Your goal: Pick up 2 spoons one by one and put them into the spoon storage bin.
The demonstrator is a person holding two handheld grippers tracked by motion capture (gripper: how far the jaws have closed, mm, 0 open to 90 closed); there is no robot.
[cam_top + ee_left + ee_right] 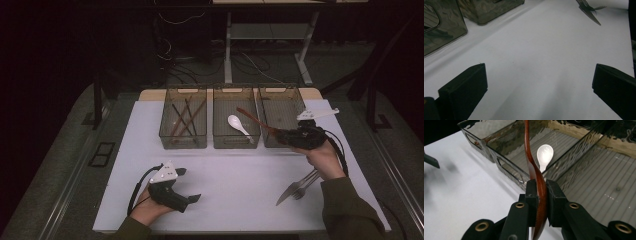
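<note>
Transfer step: right gripper (540,195) is clamped on the wooden spoon (534,167), held above the middle bin (236,142). Left gripper (186,185) rests apart, empty. Next: lower beside the white spoon (238,125), then release.

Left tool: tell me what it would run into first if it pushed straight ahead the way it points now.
Probably nothing soon: the left tool stands open over the bare white table. Farther along that line lie the knife and fork, though depth is unclear.
</note>
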